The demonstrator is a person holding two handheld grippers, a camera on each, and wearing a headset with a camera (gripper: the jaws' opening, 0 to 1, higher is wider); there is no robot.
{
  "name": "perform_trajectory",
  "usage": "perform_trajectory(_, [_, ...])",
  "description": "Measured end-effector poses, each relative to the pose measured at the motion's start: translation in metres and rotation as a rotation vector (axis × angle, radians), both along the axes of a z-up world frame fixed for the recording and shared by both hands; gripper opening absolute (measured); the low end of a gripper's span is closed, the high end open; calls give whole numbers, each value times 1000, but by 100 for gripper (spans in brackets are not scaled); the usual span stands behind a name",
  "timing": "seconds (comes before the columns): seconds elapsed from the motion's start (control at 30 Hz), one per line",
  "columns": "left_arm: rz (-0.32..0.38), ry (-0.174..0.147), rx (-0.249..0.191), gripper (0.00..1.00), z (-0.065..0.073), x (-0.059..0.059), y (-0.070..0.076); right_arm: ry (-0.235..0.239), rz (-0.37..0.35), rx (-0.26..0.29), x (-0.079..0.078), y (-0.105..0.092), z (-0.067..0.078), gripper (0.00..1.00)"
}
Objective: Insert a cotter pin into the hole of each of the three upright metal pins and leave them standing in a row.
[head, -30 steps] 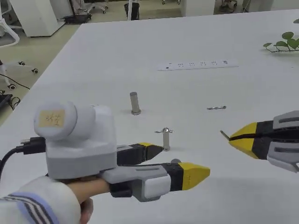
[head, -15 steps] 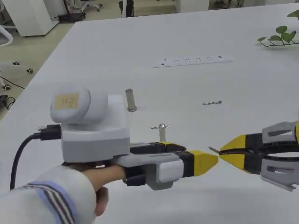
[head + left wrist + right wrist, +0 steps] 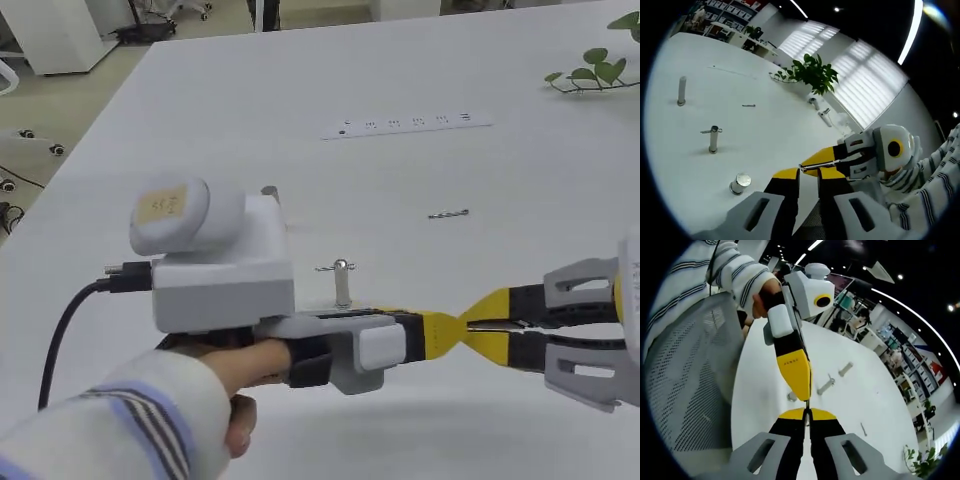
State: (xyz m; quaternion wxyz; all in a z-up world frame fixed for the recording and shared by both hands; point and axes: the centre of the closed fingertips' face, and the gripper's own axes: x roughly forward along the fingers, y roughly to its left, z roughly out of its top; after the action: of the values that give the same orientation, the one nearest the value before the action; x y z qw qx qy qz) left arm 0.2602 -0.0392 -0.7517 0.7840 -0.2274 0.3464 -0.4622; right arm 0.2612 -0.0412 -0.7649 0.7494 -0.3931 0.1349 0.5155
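Cotter pin (image 3: 811, 164) pinched in right gripper (image 3: 472, 326), jaws pressed together on it.
Its free tip meets left gripper (image 3: 808, 176), jaws slightly parted.

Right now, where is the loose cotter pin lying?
In the head view, the loose cotter pin lies right of the pinned metal pin, nearer than the power strip.

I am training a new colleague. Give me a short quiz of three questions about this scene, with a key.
1. True or false: the middle pin has an inserted cotter pin through it.
2. How many upright pins stand on the table?
3. The right gripper holds: A) a second cotter pin B) a screw C) nothing
Key: 1 true; 2 three (far pin, middle pin, near pin); 3 A.
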Motion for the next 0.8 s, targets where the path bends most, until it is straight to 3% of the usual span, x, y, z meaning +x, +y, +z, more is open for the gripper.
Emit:
perform_trajectory(0.43, [19,17,11,3,-3,2,3,-17,7,-18,-3,1,1,3])
perform_trajectory(0.8, [6,15,28,3,-5,0,-1,-41,13,-41,-5,0,2,3])
